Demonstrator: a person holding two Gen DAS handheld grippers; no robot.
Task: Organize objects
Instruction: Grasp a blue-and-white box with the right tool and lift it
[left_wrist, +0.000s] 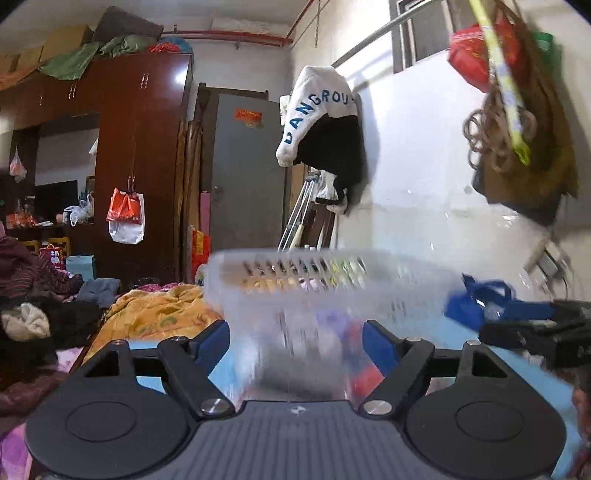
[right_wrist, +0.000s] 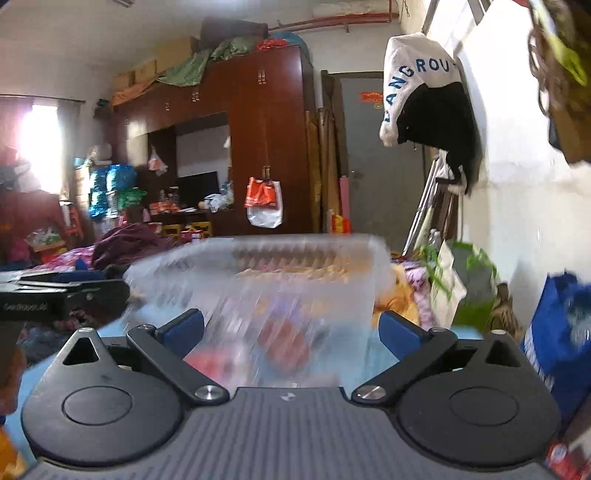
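Note:
A clear plastic basket with slotted sides stands right in front of both grippers, blurred by motion. Coloured items show dimly through its wall. In the left wrist view my left gripper is open, its blue-padded fingers standing either side of the basket's near wall. In the right wrist view the basket fills the middle and my right gripper is open, its wide-spread fingers flanking the wall. Whether the pads touch the basket I cannot tell. The right gripper shows at the left view's right edge.
The basket stands on a light blue surface. A blue bag stands at the right by the white wall. A bed with an orange quilt and piled clothes lies at the left. A wardrobe and a grey door are behind.

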